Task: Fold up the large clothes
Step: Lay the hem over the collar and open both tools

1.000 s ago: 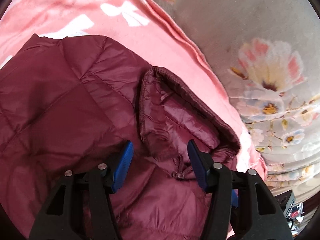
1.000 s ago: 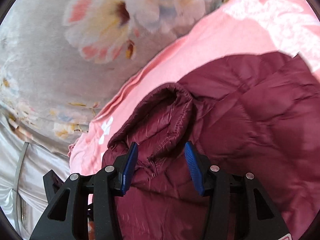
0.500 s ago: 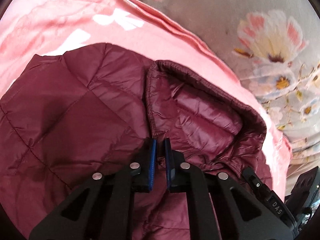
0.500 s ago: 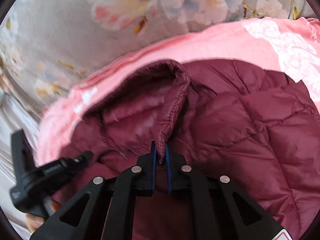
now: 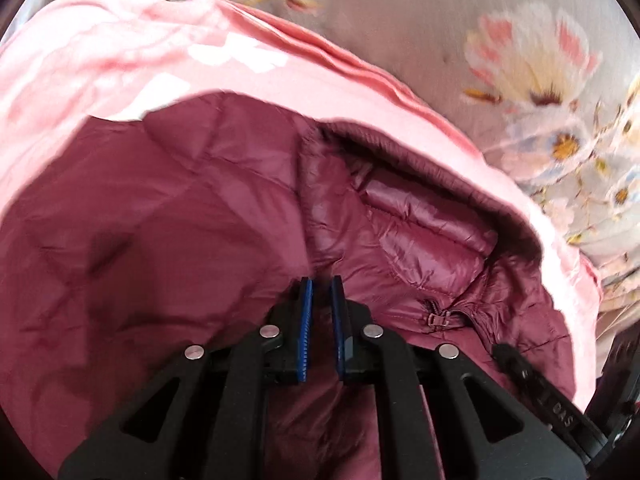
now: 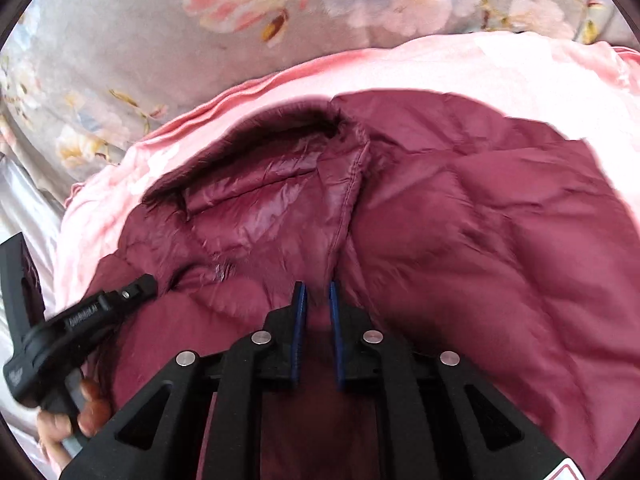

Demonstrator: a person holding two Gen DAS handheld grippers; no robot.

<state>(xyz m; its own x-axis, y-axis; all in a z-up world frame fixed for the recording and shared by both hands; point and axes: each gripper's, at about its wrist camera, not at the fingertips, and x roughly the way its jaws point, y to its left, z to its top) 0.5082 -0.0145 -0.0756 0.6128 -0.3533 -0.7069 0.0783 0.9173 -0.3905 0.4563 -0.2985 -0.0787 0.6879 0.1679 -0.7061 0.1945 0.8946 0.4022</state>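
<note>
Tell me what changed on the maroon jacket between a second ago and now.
Both claws, wide open astride the jacket a second ago, closed on its front edges just below the collar: left claw and right claw. The right claw's jaws are opening slightly, fabric still between them. The pink sheet and floral bedding are unchanged.

A maroon quilted puffer jacket point(image 5: 168, 232) is seen spread front-up on a pink cloth, its collar at the far edge. The collar point(image 5: 408, 184) is stood open, and the glossy lining point(image 6: 256, 208) is shown inside. The zip is left undone at the neck, with its small slider point(image 5: 438, 319) seen below the lining. The quilted panels are puffed and creased.
</note>
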